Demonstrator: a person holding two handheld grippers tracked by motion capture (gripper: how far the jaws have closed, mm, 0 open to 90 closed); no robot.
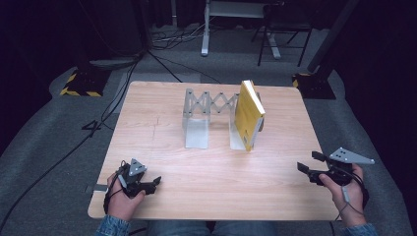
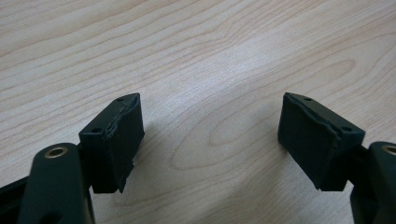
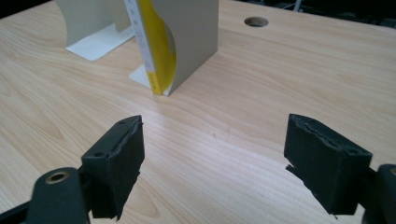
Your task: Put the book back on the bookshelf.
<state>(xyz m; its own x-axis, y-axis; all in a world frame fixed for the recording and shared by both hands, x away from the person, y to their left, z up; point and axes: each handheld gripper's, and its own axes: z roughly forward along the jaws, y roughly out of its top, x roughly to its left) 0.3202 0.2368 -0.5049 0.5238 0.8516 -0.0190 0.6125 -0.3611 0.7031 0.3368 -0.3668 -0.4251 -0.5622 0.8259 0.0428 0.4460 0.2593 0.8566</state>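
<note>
the yellow book [image 1: 249, 114] already stands upright against the right plate of the grey metal bookend rack [image 1: 206, 115] at the middle of the far half of the wooden table [image 1: 206, 187], so the placing looks done, or else not begun. the left gripper [image 1: 156, 181] and right gripper [image 1: 306, 163] rest at the near corners, well apart from it, each with its 2 jaws spread wide and holding nothing. the book's cover looks glossy, the rack a matte accordion lattice, the jaw pads rough black foam.

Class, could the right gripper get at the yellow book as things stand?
Probably yes: the right gripper is open, and bare table lies between it and the yellow book leaning against the bookend.
</note>
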